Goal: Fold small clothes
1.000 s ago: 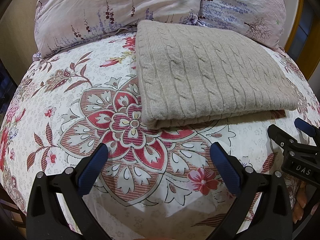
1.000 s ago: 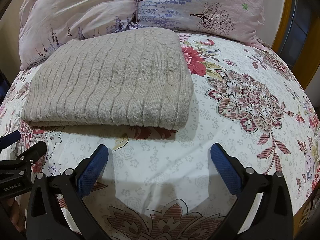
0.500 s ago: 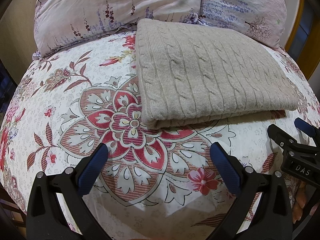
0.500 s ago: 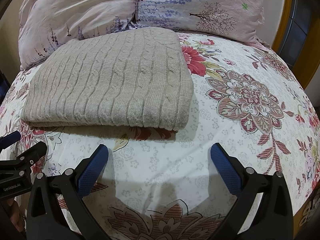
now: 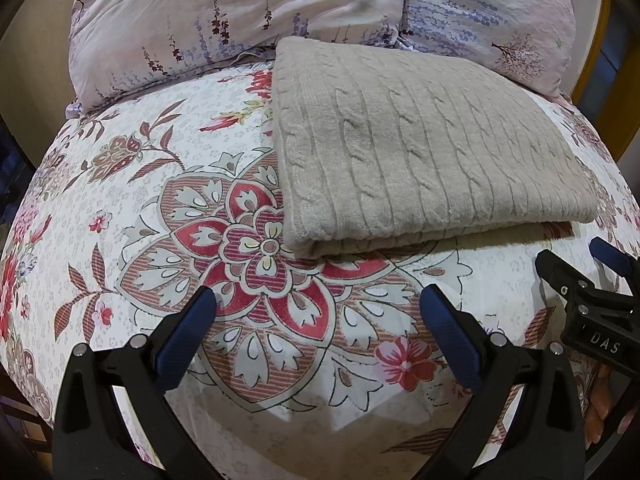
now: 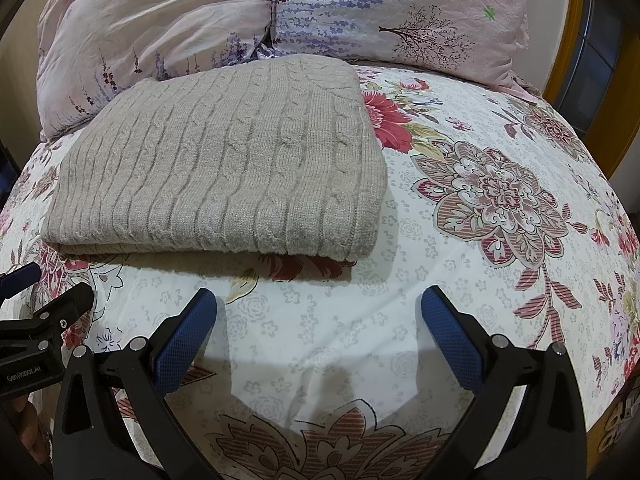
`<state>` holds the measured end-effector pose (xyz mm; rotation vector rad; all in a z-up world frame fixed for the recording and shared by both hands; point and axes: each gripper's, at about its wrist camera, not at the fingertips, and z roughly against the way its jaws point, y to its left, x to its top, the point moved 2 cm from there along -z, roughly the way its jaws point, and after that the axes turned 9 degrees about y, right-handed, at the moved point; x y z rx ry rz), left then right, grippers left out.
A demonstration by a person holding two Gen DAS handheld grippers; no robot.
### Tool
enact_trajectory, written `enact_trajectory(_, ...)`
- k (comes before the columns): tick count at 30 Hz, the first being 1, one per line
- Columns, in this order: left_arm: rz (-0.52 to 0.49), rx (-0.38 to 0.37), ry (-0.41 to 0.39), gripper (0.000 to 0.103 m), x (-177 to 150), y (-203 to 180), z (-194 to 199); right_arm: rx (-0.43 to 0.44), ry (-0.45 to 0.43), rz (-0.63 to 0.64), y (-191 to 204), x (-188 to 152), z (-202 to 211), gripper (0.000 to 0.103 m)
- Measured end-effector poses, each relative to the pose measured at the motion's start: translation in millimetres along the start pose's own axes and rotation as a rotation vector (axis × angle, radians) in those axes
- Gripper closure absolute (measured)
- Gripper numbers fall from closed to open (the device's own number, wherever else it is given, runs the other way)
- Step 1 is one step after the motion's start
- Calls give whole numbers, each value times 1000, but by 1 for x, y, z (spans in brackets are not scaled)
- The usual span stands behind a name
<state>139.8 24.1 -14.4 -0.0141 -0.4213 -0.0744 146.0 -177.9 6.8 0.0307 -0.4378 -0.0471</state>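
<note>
Your left gripper (image 5: 318, 320) and right gripper (image 6: 318, 320) hover spread apart, holding nothing, near the folded sweater (image 6: 224, 172) on the bedspread (image 6: 460, 280).

a bed covered by a white bedspread printed with large red and mauve flowers (image 6: 460, 280) fills the view. two pale pink pillows with lavender sprigs (image 6: 160, 32) lean at its head. an orange-yellow wooden frame (image 6: 576, 40) borders dark window panes (image 6: 600, 52) on the right.

Even, soft indoor light, faint shadows near the tongs, strong fisheye bending, dark corners, sharp focus
</note>
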Motion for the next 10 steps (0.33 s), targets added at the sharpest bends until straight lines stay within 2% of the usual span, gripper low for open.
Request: enact_trajectory(10, -5, -2, 1, 2, 1, 1, -1, 1, 0, 2, 0, 0, 0, 1)
